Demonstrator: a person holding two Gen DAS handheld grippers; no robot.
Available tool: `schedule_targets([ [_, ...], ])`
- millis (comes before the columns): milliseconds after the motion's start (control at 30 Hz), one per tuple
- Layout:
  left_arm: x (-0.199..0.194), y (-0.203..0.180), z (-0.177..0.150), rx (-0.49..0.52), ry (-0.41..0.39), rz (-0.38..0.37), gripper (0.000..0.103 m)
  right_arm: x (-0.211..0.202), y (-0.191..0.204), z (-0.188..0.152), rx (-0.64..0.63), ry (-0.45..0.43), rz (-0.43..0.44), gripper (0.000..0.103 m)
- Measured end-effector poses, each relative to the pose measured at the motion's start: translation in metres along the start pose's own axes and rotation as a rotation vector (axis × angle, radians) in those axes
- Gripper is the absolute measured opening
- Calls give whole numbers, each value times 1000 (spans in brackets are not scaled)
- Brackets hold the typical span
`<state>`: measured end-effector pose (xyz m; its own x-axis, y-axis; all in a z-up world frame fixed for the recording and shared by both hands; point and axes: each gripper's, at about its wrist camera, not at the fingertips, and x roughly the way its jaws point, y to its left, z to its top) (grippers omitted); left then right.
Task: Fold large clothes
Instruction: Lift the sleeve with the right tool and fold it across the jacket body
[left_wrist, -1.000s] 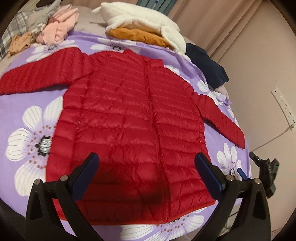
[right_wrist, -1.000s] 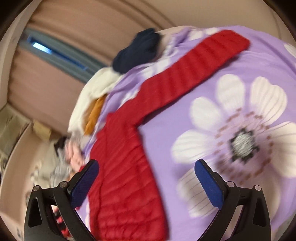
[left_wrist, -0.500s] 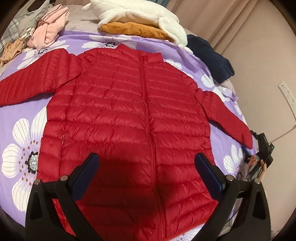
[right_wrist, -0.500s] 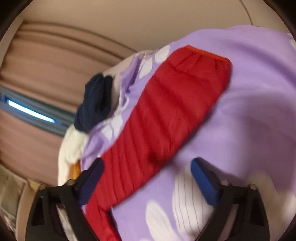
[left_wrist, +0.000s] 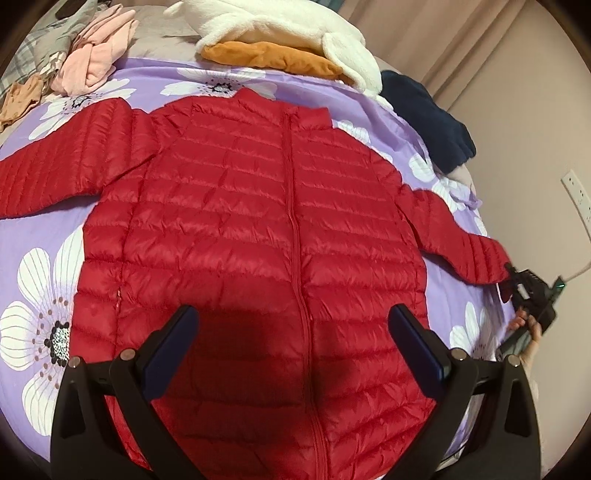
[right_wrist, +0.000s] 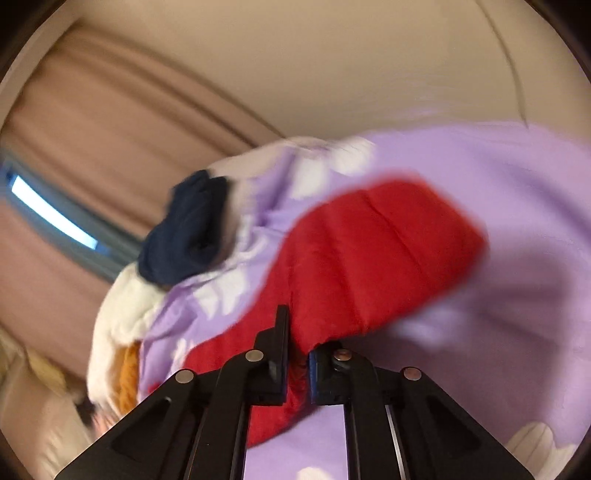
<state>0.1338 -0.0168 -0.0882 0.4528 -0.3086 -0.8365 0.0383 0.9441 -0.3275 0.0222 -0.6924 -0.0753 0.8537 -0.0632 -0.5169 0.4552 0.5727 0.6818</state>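
A red quilted puffer jacket (left_wrist: 258, 229) lies flat and zipped on a purple flowered bed cover (left_wrist: 37, 258), sleeves spread to both sides. My left gripper (left_wrist: 295, 347) hovers open above the jacket's lower front, nothing between its blue pads. In the left wrist view my right gripper (left_wrist: 515, 280) sits at the cuff of the right sleeve (left_wrist: 465, 251), held by a hand (left_wrist: 528, 328). In the right wrist view the right gripper (right_wrist: 297, 354) is shut on the red sleeve (right_wrist: 369, 258), the fabric pinched between its jaws.
At the head of the bed lie a white fleece garment (left_wrist: 280, 33) over an orange one (left_wrist: 273, 57), a navy garment (left_wrist: 428, 118), pink clothes (left_wrist: 96, 62) and plaid fabric (left_wrist: 33, 48). A wall with a socket (left_wrist: 580, 199) stands right of the bed; curtains (right_wrist: 92, 147) hang behind.
The right gripper came up to the sleeve cuff and closed on it. The left gripper moved along the bed, so the jacket now sits more centred beneath it.
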Motion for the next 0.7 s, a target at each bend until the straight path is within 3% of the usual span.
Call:
schedule_targets([
  [167, -5, 18, 17, -96, -16, -60, 102, -29, 96, -16, -323, -3, 93, 10],
  [400, -20, 38, 41, -175, -65, -182, 102, -28, 224, -98, -717, 80, 239, 10],
  [567, -11, 58, 57, -265, -38, -311, 102, 1, 279, -168, -951, 138, 285, 10],
  [700, 3, 65, 66, -313, -14, -436, 103, 15, 295, -233, -1098, 212, 294, 10],
])
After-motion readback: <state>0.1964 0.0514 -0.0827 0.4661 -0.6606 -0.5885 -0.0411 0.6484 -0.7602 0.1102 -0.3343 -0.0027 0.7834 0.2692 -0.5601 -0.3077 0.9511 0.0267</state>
